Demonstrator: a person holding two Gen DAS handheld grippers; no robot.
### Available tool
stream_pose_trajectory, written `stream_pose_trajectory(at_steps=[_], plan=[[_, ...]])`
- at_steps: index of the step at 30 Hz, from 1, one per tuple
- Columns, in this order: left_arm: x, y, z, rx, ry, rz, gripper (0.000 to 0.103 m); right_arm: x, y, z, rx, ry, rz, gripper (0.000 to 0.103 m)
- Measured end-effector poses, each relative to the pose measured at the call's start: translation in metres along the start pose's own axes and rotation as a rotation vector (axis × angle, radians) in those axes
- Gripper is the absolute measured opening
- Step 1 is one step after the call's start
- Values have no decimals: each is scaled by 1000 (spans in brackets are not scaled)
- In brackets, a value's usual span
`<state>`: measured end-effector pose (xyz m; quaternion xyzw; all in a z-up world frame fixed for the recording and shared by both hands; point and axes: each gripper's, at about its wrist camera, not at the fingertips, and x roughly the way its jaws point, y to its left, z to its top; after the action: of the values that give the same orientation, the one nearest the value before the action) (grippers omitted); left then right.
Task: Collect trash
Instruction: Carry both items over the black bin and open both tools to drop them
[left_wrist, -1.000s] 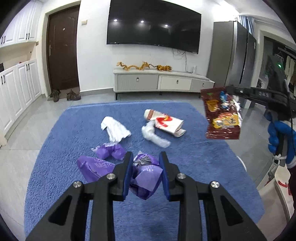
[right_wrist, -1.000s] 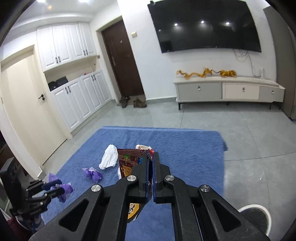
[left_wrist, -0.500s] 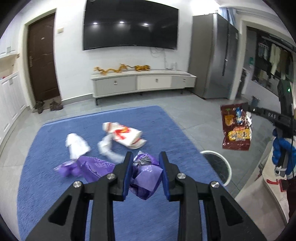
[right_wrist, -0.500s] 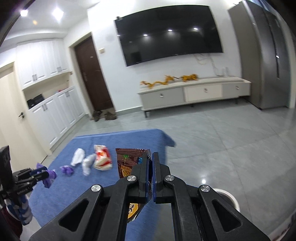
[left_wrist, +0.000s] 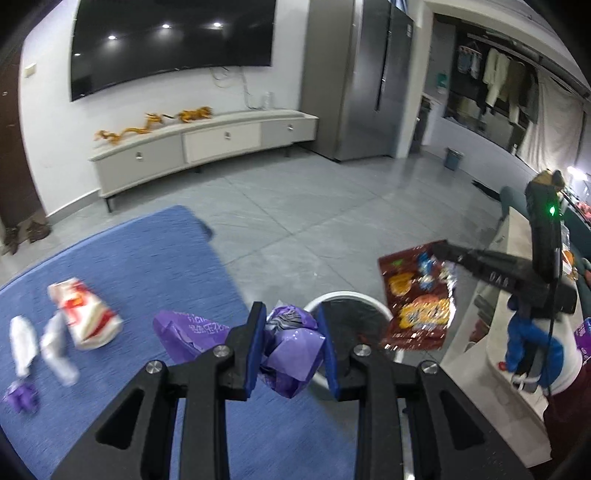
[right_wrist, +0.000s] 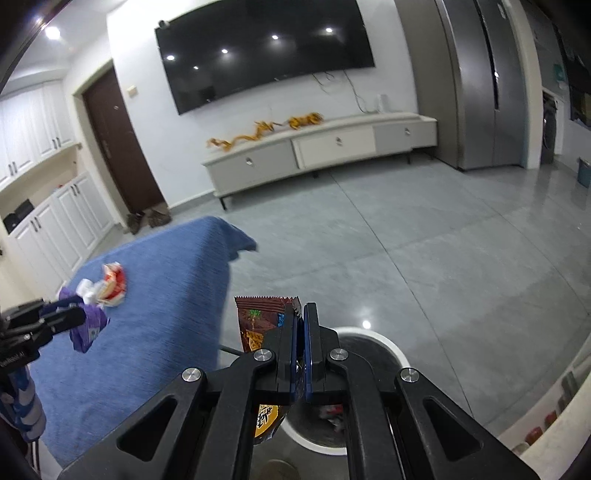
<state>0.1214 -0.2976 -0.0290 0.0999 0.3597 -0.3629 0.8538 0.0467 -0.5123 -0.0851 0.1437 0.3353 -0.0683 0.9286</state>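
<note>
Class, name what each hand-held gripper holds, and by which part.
Left hand-held gripper: crumpled purple bag, gripped across its middle. Right hand-held gripper: brown snack wrapper, pinched along one side edge.

The bin stands on the floor just beside the rug. On the rug lie a carton, tissues left of it and a scrap nearer. The cabinet stands behind, under the TV, the fridge to its right.

Grey tiled floor with blue rug; white wall bearing a large television above a low cabinet; steel refrigerator alongside; dark door.
</note>
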Motion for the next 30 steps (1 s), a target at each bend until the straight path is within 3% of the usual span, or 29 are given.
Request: stream_pose_trajectory(at_steps=[6, 14, 16, 18, 22, 27, 30], plan=[[64, -23, 25, -31, 65, -73, 27, 25, -27, -7, 32, 57, -45, 3], [136, -36, 36, -66, 135, -94, 30, 64, -46, -6, 46, 113, -97, 4], [149, -36, 37, -81, 152, -107, 33, 74, -49, -6, 52, 126, -107, 5], [160, -37, 38, -96, 164, -115, 50, 83, -51, -7, 62, 139, -113, 6], [167, -43, 36, -103, 164, -116, 56, 96, -54, -10, 75, 165, -105, 28], [154, -45, 37, -91, 153, -102, 56, 96, -52, -11, 71, 173, -103, 31], [129, -42, 43, -59, 120, -58, 56, 83, -49, -6, 69, 156, -105, 31]])
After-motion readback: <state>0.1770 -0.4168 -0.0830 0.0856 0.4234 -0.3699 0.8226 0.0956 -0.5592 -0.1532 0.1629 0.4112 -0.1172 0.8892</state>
